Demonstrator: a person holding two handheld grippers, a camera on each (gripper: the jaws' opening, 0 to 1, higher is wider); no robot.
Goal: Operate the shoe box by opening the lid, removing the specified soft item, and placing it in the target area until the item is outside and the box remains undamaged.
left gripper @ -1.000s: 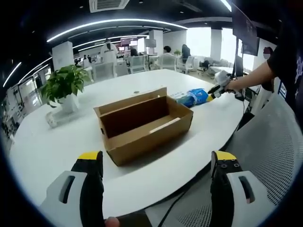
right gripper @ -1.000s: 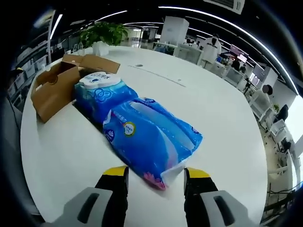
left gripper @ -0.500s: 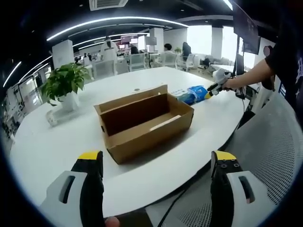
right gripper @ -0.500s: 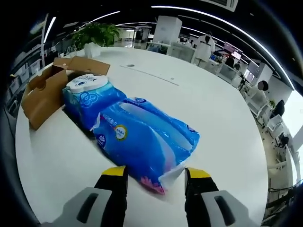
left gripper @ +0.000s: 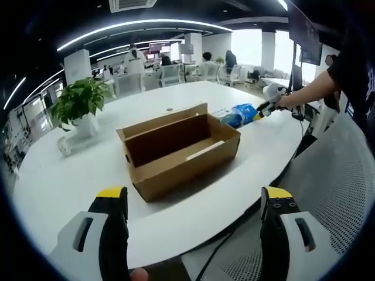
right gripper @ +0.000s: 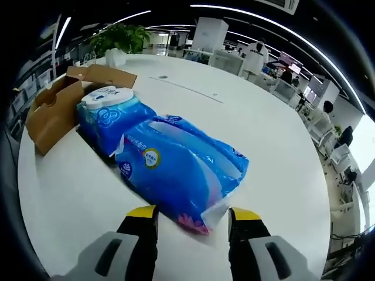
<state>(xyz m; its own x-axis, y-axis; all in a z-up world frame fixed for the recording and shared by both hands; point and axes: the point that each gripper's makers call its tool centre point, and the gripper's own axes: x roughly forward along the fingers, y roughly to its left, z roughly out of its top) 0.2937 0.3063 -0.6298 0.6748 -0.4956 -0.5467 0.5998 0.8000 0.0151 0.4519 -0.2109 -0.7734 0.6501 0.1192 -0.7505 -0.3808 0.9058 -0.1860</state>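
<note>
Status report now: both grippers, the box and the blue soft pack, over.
Left gripper open, short of the open shoe box. Right gripper open around the blue pack end, on the table outside the box. Nothing blocking.

The cardboard box (left gripper: 179, 149) is viewed from off the table's near edge in the left gripper view, some way back and slightly above. In the right gripper view it is seen from beyond its far end, low over the table (right gripper: 263, 140). The box (right gripper: 55, 108) and table (left gripper: 53, 187) are shared.
</note>
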